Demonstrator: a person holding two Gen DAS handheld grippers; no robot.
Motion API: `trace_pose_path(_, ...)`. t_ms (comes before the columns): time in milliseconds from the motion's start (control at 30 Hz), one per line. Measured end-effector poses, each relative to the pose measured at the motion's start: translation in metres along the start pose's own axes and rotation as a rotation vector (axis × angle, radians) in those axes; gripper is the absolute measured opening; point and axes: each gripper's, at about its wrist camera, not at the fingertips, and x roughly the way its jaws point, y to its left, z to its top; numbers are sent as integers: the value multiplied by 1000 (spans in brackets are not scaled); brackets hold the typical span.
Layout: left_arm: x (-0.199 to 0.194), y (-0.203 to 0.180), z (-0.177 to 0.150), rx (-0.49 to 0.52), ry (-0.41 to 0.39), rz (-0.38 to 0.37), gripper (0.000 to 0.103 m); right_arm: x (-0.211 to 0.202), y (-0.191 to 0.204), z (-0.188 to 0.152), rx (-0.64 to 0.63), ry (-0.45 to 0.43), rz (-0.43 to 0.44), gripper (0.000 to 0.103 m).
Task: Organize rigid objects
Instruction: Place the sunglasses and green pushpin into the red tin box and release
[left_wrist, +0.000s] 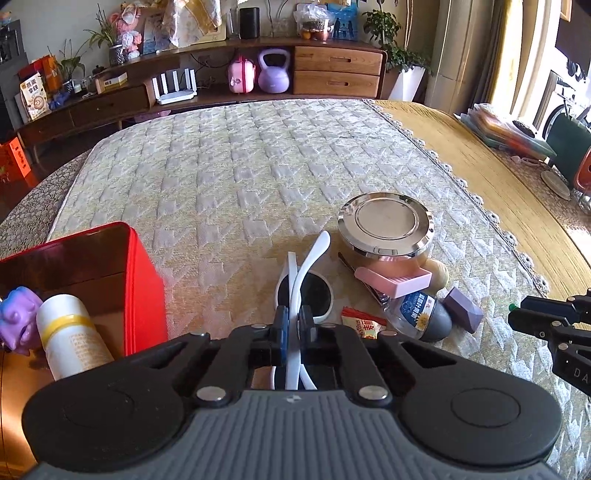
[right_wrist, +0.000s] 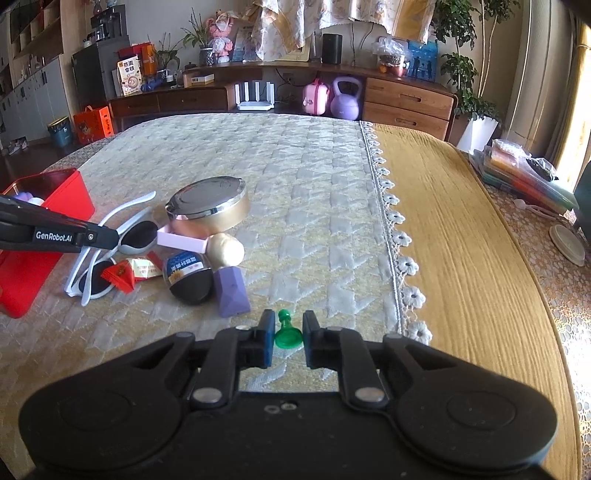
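Note:
My left gripper (left_wrist: 294, 319) is shut on the white arms of a pair of sunglasses (left_wrist: 306, 291), also seen in the right wrist view (right_wrist: 129, 236). A red tin box (left_wrist: 140, 280) at the left holds a purple toy (left_wrist: 18, 317) and a white bottle (left_wrist: 70, 336). My right gripper (right_wrist: 288, 332) has its jaws around a small green pawn-shaped piece (right_wrist: 285, 330), with a small gap on each side. Beside it lie a purple block (right_wrist: 231, 291), a dark-capped clear capsule (right_wrist: 190, 277), a red candy wrapper (right_wrist: 129, 275), a pink tray (right_wrist: 181, 242) and a round metal-lidded tin (right_wrist: 208, 206).
Everything lies on a quilted cream cover (right_wrist: 295, 177) beside a yellow cloth (right_wrist: 461, 229) with a lace edge. A wooden sideboard (right_wrist: 406, 99) with a purple kettlebell (right_wrist: 345, 98) stands beyond. Books are stacked at the right (right_wrist: 524, 173).

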Motion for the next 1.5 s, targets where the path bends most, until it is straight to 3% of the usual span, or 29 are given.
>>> trace_pose_path(400,-49,12,-4,-49,-20,-38,6,-50,30,12,-12,-49,41,15)
trace_pose_path(800,-105,48,-2,-99,-68,-73,5,-85,76,32,-79,-105,100,15)
trace_pose_path(1100,-133,90,3,-138,-111,-39,5,-88,119,50,-148,-123,144,15)
trace_pose_path(1500,-138,156,3,-201,-130,40,5,-57,180,80,-216,-107,219,15)
